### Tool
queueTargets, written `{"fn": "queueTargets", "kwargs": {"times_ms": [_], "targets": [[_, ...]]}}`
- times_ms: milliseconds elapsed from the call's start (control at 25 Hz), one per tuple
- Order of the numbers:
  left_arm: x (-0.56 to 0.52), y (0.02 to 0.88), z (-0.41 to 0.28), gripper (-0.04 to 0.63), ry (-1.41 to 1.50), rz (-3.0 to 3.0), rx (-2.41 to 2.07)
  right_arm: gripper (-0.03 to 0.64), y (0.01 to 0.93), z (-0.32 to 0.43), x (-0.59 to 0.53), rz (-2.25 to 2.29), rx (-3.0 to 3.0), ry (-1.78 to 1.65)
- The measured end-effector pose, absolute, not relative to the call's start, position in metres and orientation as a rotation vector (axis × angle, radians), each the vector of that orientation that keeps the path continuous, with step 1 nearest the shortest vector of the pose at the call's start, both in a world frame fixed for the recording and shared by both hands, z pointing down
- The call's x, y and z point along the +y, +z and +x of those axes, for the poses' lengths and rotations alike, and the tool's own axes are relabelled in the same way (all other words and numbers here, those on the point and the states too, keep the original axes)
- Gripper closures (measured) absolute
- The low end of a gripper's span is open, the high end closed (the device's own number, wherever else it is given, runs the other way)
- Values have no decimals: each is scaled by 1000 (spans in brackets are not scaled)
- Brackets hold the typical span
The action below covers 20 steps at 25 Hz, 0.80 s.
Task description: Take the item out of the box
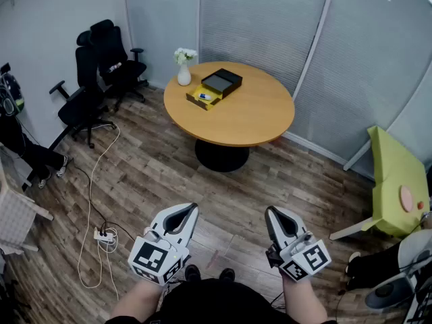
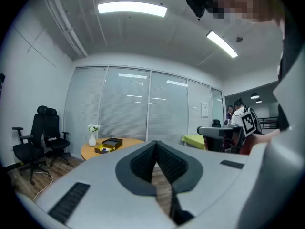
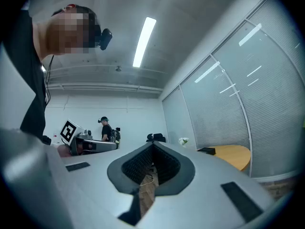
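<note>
Both claws are clenching shut on nothing. Left gripper (image 1: 191, 209) and right gripper (image 1: 272, 212) are hanging near, well apart from the round table (image 1: 256, 117) at far centre. Yellow box (image 1: 196, 102) is sitting open on the table's left part, holding a small blue-white item (image 1: 204, 96); any print is too small to read. Black tray (image 1: 221, 82) is touching the box's far side. White vase (image 1: 183, 77) is standing just left of it.

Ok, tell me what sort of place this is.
Probably a small office meeting room: there is a round wooden table, black office chairs stand by the wall, and glass partitions with blinds close off the far side.
</note>
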<state>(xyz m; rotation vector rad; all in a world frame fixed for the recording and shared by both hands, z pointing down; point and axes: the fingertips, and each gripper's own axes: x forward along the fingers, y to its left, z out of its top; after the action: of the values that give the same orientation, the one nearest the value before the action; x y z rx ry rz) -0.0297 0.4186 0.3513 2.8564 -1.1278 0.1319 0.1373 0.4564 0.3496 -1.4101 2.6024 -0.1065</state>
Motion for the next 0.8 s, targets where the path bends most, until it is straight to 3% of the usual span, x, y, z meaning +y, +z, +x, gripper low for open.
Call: {"fn": "queueTargets", "kwargs": {"times_ms": [480,800], "targets": [[433,358,6,586,162,2815,-1236,581,354,190,475,-1326,2610,-108],[426,361,2,586,192,2804,-1297,578,370,179,463,-1220,2658,-185]]}}
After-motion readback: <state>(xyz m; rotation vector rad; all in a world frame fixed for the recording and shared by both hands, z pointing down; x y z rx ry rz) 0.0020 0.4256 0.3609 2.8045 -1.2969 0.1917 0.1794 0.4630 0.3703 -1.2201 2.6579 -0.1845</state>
